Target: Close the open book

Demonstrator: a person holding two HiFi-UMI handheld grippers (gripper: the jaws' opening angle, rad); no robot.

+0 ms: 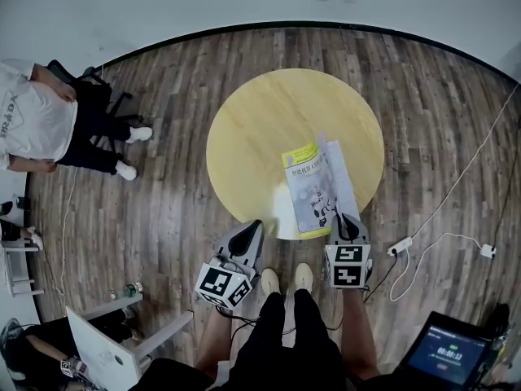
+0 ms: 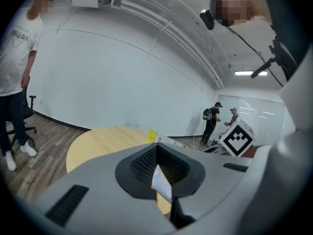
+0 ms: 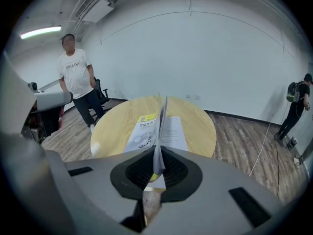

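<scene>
Head view
- Surface: a round yellow top is standing on a wood floor.
- Book: it is lying open on the near right part of the surface. Its cover with the yellow top is facing up, and a white sheet is showing along its right side.
- Right hand-held gripper: its tip is reaching the near right corner of the book.
- Left hand-held gripper: its tip is sitting at the near edge of the surface, a little to the left of the book.
- Person: someone in a white shirt is bending by a black chair, far off to the left.

Left gripper view
- Left hand-held gripper: its two dark pads are pressing together at the tips. A bit of white is peeking through the slit under them, and I cannot tell what it is.
- Book: only a small yellow corner is poking up just behind the tips.

Right gripper view
- Right hand-held gripper: its jaws are pinching a page, which is standing up on its edge.
- Book: the rest is lying flat on the surface ahead, cover to the left, printed sheet to the right.
- Walker: someone with a backpack is standing far right.
</scene>
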